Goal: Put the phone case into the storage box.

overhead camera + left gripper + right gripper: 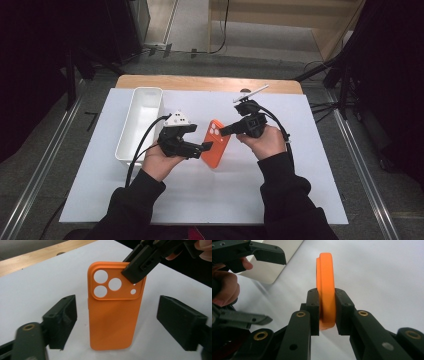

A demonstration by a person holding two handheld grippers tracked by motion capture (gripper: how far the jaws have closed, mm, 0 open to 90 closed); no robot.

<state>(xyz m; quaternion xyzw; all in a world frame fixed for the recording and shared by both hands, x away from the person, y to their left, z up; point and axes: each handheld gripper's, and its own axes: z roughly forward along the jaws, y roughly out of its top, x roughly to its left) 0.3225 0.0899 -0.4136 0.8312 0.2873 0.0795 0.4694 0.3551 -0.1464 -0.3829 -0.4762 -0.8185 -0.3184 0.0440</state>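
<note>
I am seated at a desk [300,200] covered by a white sheet, with a two-jaw gripper in each hand, working on an orange phone case [216,143] that sits near the middle of the desk, slightly toward its far edge. Judging by how things lie, the case is already picked up at one end and the job is perhaps halfway along: it has not gone anywhere yet, and the long white bin [141,122] by the desk's left edge looks empty, so if that is where the case belongs, the carrying and the letting go are both left to do. My right gripper [327,312] is clenched on the case: in the right gripper view its two black jaws press against the case's opposite faces near one end, with the case standing on edge between them. In the left gripper view the same right gripper comes down onto the case's top corner, beside the camera cut-outs, and the case [113,307] faces me with its back showing. My left gripper [117,320] is released: its jaws stand wide apart, one on either side of the case's lower half, with clear white sheet between each pad and the case, so it touches nothing. From the high view, it [207,146] sits just left of the case, pointing at it.
</note>
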